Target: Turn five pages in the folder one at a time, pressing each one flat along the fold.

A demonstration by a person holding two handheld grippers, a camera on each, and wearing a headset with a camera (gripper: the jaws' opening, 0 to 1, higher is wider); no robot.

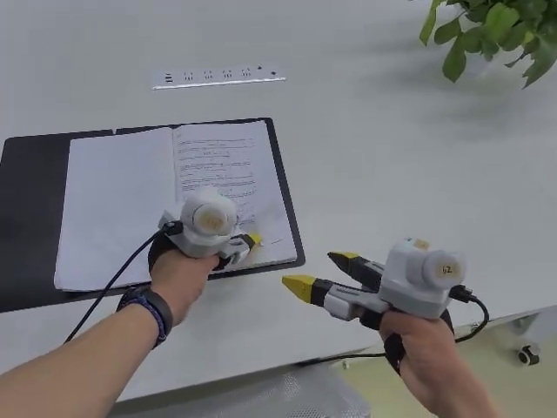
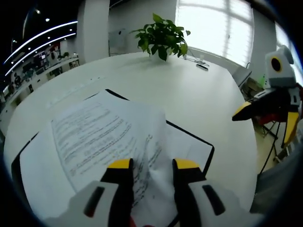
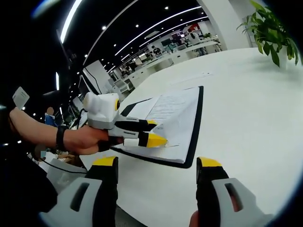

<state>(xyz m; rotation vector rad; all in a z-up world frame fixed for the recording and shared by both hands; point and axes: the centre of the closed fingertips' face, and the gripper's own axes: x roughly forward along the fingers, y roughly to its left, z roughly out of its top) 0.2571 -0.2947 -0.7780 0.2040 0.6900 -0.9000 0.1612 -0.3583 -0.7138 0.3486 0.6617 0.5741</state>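
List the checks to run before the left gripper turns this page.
1. Left gripper at the near edge of the printed page: ok.
2. Only one sheet between its jaws: cannot tell.
3. Page smooth at the jaws: not ok, the paper puckers up between them.
4. Right gripper open and free to press: ok, it hangs over the table beside the folder.
5. Folder lying open on the table: ok.

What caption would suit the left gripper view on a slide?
Left tool straddles a rumpled page of the open folder on a white table.
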